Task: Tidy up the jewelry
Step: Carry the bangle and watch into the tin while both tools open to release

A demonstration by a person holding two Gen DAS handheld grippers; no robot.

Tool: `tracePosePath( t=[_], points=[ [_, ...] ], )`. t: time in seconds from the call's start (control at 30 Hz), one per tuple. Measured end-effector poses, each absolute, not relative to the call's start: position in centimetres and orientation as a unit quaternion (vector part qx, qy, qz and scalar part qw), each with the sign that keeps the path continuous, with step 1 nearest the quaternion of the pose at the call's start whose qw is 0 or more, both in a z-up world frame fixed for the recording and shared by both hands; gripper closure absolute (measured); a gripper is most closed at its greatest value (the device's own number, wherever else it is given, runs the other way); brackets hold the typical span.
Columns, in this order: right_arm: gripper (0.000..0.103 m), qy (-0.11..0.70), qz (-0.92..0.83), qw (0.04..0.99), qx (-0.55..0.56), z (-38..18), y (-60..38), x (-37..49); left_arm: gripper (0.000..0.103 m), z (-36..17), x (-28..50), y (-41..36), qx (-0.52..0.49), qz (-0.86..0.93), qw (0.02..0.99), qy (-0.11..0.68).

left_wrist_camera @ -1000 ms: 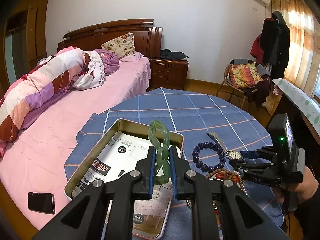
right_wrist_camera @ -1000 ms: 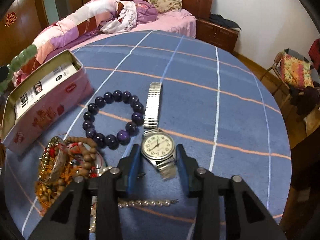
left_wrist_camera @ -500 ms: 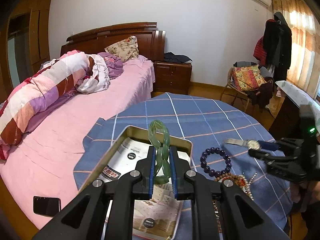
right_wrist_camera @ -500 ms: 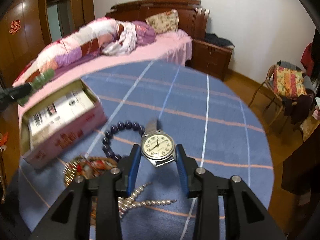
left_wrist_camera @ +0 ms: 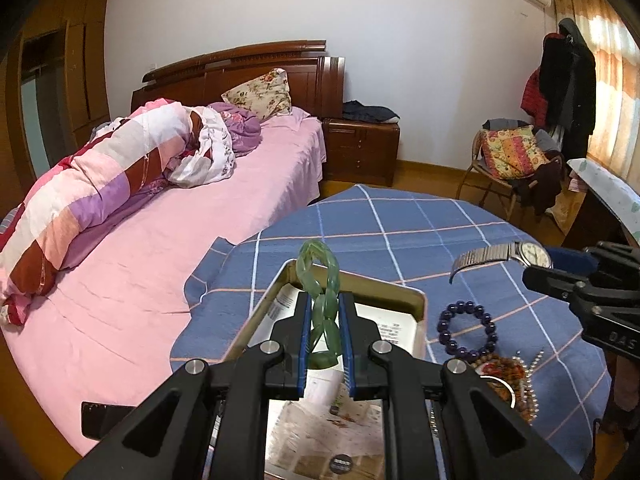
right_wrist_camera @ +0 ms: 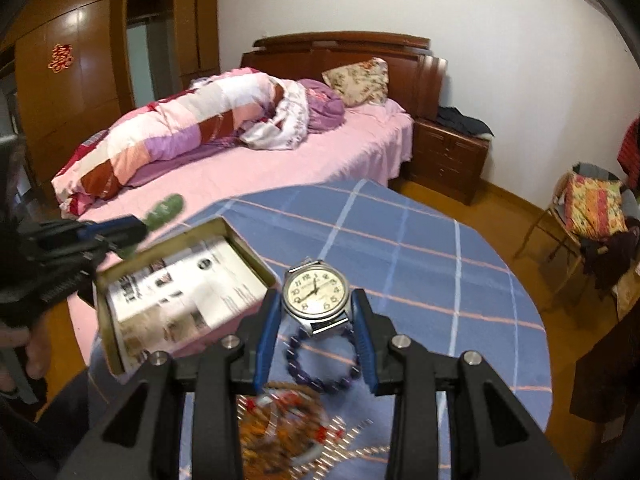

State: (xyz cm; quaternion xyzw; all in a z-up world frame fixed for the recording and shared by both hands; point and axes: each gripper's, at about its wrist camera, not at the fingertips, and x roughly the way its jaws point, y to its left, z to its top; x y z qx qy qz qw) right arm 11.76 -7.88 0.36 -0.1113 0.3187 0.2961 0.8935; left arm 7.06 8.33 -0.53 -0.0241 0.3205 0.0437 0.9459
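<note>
Left claw (left_wrist_camera: 325,334) grips green bangle (left_wrist_camera: 320,280) | tin (left_wrist_camera: 416,300) below | beads (left_wrist_camera: 466,330) beside

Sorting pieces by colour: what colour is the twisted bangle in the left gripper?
Translucent green; the bangle shows best in the left wrist view.

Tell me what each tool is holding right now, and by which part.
The left tool grips the green twisted bangle by its lower half. The right tool clamps the wristwatch at the band just below the case, lifted off the table.
</note>
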Motion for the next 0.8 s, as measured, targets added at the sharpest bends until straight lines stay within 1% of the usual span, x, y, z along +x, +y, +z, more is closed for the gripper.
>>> tracePosePath(
  t=[0.27, 0.5, 0.8],
  points=[
    [0.065, 0.313, 0.319, 0.887, -0.112, -0.1, -3.3, 12.5, 0.090, -1.7, 7.8, 9.2, -0.028, 0.048, 0.940, 0.336],
    [0.065, 0.314, 0.334, 0.882, -0.107, -0.6, -1.3, 12.7, 0.090, -2.3, 8.4, 9.8, -0.032, 0.051, 0.937, 0.343],
    [0.065, 0.345, 0.324, 0.873, -0.114, -3.4, 0.0, 14.3, 0.090, -4.3, 9.8, 9.4, -0.031, 0.045, 0.927, 0.371]
  ],
)
